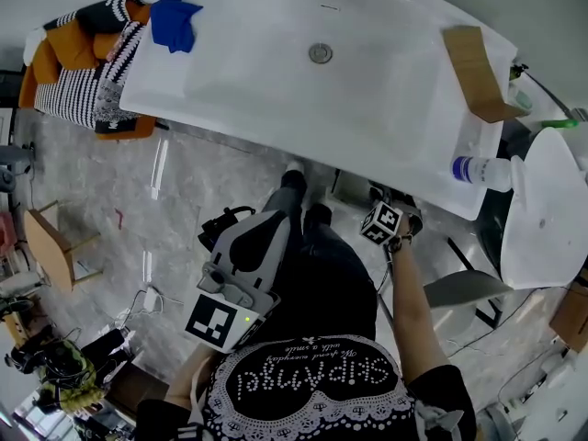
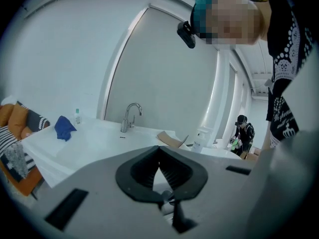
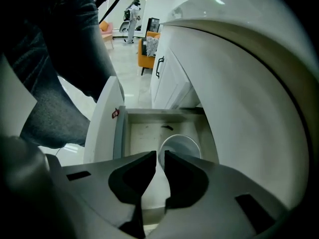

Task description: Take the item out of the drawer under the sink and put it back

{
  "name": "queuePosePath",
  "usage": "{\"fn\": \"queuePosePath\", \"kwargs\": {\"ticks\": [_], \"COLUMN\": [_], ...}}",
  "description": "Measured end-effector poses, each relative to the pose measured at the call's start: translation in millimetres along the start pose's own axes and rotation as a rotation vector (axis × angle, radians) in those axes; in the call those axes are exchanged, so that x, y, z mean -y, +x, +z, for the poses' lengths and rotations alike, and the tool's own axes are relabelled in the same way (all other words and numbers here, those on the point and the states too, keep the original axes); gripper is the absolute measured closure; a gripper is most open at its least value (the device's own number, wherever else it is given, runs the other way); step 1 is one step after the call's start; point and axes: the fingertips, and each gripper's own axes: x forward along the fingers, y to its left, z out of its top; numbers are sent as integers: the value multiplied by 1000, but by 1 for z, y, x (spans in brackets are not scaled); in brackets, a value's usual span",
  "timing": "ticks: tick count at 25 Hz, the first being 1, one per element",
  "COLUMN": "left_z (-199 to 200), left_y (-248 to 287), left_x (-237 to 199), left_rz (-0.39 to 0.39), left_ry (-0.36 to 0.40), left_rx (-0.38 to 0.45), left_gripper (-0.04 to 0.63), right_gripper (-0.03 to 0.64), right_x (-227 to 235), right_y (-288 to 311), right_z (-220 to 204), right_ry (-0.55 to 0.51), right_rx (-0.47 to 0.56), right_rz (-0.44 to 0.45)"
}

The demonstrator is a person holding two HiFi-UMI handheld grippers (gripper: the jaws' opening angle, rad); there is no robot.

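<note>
White sink above grey marbled floor, drawer beneath pulled open, white round bowl within drawer opening, right gripper jaws clamped on bowl rim, left gripper jaws together, empty.

Premises: a washroom set-up standing in a larger open hall. Evidence: a long white sink with a chrome tap, an open drawer beneath it, a grey marbled floor, 1 pump bottle at the basin's end. Cables and gear lie on the floor; another person works in the background
</note>
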Motion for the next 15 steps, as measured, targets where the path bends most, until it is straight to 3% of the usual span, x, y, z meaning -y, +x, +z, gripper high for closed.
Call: {"fn": "queuePosePath", "kwargs": {"ticks": [15], "left_z": [-6], "left_y": [4], "left_x": [-7], "left_rz": [-9], "left_ry": [-1], "left_rx": [-41], "left_gripper": [591], "right_gripper": [575], "right_x": [-4], "right_y": [27], "right_z": [-6], "right_ry": [-38], "right_rx": [-66], "right_rz": [27]}}
